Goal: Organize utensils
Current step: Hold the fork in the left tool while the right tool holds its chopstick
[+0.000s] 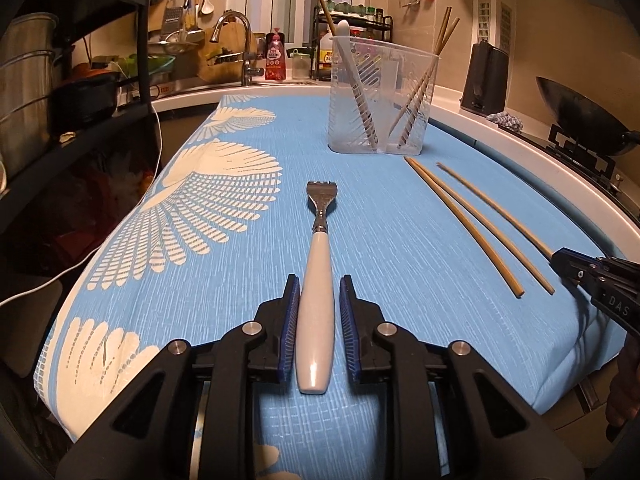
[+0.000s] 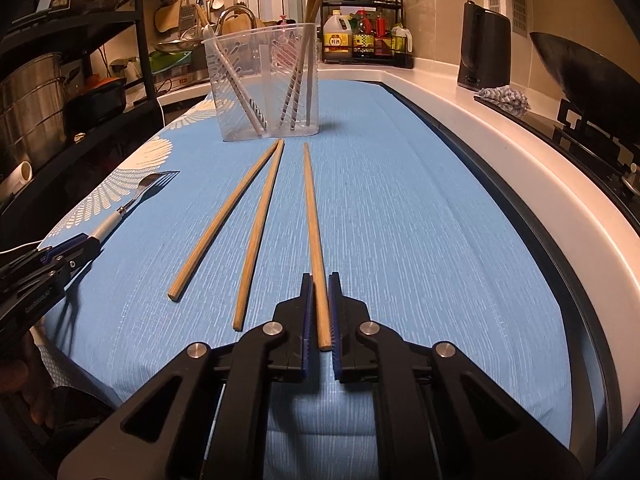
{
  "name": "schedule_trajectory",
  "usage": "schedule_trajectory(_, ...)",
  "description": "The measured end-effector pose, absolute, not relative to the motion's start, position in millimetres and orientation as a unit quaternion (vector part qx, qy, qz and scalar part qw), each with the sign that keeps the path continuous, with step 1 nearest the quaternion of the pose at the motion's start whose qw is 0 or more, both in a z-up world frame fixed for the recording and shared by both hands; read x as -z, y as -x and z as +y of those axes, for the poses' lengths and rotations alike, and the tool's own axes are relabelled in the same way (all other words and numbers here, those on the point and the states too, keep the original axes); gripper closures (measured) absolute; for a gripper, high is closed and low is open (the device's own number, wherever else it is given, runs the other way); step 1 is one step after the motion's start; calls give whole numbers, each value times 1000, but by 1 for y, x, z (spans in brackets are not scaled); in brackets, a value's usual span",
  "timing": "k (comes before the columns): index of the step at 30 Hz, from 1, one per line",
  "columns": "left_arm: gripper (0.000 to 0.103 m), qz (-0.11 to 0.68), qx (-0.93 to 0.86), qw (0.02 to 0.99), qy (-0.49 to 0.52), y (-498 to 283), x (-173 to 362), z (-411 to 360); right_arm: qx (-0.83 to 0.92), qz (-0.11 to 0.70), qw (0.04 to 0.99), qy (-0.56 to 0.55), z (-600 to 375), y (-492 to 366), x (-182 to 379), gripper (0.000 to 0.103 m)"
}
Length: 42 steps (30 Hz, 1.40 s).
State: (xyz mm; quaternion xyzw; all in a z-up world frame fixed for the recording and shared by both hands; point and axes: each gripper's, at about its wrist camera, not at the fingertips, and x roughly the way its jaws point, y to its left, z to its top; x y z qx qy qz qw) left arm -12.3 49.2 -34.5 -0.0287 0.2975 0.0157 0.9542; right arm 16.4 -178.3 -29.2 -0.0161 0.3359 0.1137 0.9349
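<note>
A fork [image 1: 318,276] with a white handle lies on the blue cloth; it also shows in the right wrist view [image 2: 132,204]. My left gripper [image 1: 319,288] straddles its handle, jaws open with small gaps either side. Three wooden chopsticks lie on the cloth. My right gripper [image 2: 319,284] has its jaws narrowly around the near end of the rightmost chopstick [image 2: 314,236], still lying flat; contact is unclear. The other two chopsticks [image 2: 240,224] lie to its left. A clear plastic utensil holder [image 2: 266,88] with chopsticks and a white utensil stands at the far end; it also shows in the left wrist view [image 1: 380,96].
The blue cloth [image 1: 248,280] covers a board beside a white counter [image 2: 500,152]. A black kettle [image 2: 484,48], a wok [image 2: 580,76] on a stove and a rag [image 2: 506,96] stand to the right. A sink tap [image 1: 236,40] and a black shelf with pots [image 1: 36,92] stand to the left.
</note>
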Motion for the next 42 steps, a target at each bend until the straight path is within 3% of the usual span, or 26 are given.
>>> schedule_trajectory(42,85,280,-10,960,20,27,37,51,-84,338,937,4,-178,-14,30,93)
